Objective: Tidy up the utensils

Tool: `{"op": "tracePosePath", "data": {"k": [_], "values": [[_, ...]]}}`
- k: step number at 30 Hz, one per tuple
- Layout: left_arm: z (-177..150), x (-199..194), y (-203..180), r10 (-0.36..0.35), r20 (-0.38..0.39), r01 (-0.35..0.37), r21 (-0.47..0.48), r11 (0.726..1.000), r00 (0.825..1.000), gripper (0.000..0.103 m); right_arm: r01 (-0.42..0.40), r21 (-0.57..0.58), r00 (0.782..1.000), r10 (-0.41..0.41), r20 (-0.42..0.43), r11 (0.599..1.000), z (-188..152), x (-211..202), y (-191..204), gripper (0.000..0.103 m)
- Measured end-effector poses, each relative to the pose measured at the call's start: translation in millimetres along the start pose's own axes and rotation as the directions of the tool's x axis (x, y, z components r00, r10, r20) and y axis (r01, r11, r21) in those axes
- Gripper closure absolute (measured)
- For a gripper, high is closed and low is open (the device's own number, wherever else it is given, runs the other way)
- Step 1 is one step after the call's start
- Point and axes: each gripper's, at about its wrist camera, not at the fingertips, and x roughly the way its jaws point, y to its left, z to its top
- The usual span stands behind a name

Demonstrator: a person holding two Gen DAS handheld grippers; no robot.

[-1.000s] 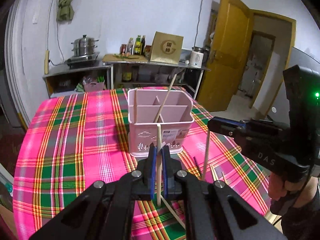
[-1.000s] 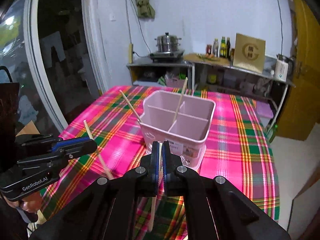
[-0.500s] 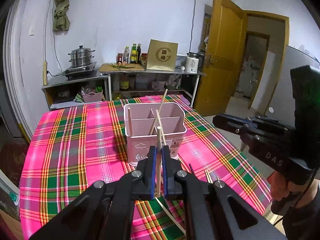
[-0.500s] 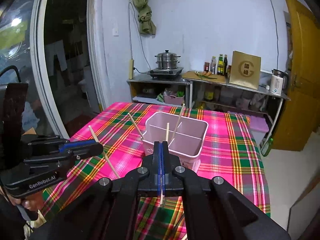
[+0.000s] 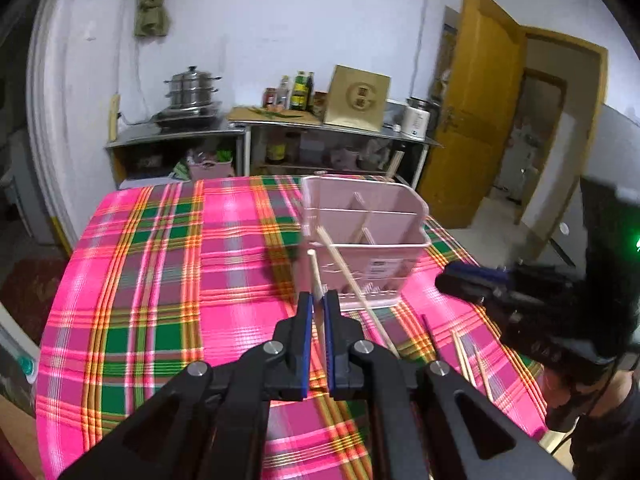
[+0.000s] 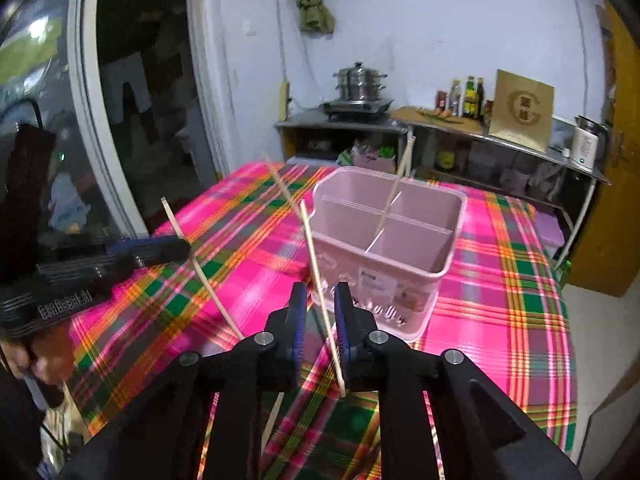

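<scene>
While a thin wooden chopstick [image 5: 313,280] was pinched upright in the left gripper [image 5: 315,312], the right gripper's [image 6: 320,312] jaws were opening around another chopstick [image 6: 320,280]; the pink plastic divided utensil caddy [image 5: 396,256] stood at one o'clock, where delivery was judged next.

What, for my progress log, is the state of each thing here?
left gripper: shut on upright chopstick.
right gripper: jaws opening, tilted chopstick loose between them.
pink caddy: upright, holding a leaning chopstick.
door: open.
</scene>
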Motion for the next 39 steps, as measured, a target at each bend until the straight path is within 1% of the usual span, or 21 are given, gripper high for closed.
{"op": "tracePosePath", "data": {"k": [1, 2, 4, 9, 19, 26, 31, 32, 33, 39], "values": [[0.2, -1.1, 6.9, -0.014, -0.004, 0.014, -0.022, 1.0, 1.0, 0.097, 0.002, -0.017, 1.0, -0.002, -0.014, 1.0, -1.8, 8.8, 2.9, 0.088], [-0.1, -1.4, 9.6, -0.012, -0.004, 0.012, -0.026, 1.0, 1.0, 0.097, 0.007, -0.027, 1.0, -0.008, -0.024, 1.0, -2.3, 15.3, 4.9, 0.088], [-0.1, -0.8, 14.1, -0.002, -0.006, 0.002, -0.025, 1.0, 1.0, 0.097, 0.014, -0.04, 0.999, -0.016, -0.038, 0.999, -2.5, 26.7, 8.3, 0.088], [1.5, -2.7, 17.9, -0.014, 0.002, 0.014, -0.023, 1.0, 1.0, 0.097, 0.032, -0.086, 0.998, -0.037, -0.048, 0.996, 3.2, 48.4, 15.3, 0.088], [11.4, -8.6, 18.3, -0.031, 0.035, 0.031, 0.004, 1.0, 0.999, 0.097, 0.048, -0.103, 0.995, -0.057, -0.083, 0.993, 19.8, 85.4, 12.8, 0.088], [14.3, -7.9, 17.0, -0.046, 0.041, 0.045, 0.009, 0.999, 0.998, 0.097, 0.053, -0.112, 0.992, -0.066, -0.111, 0.992, 23.8, 97.0, 13.6, 0.088], [14.8, -5.4, 17.3, -0.05, 0.037, 0.05, 0.01, 0.999, 0.998, 0.097, 0.043, -0.101, 0.991, -0.055, -0.125, 0.994, 27.9, 103.8, 14.4, 0.088], [14.9, -5.4, 16.9, -0.05, 0.037, 0.05, 0.01, 0.999, 0.998, 0.097, 0.045, -0.103, 0.991, -0.057, -0.123, 0.994, 28.4, 103.8, 15.2, 0.094], [15.2, -5.3, 17.2, -0.05, 0.037, 0.05, 0.01, 0.999, 0.998, 0.097, 0.049, -0.106, 0.991, -0.062, -0.122, 0.993, 29.0, 103.7, 15.8, 0.098], [16.8, -7.9, 15.2, -0.055, 0.044, 0.054, 0.018, 0.998, 0.998, 0.097, 0.037, -0.094, 0.994, -0.045, -0.095, 0.995, 29.7, 89.2, 15.9, 0.099]]}}
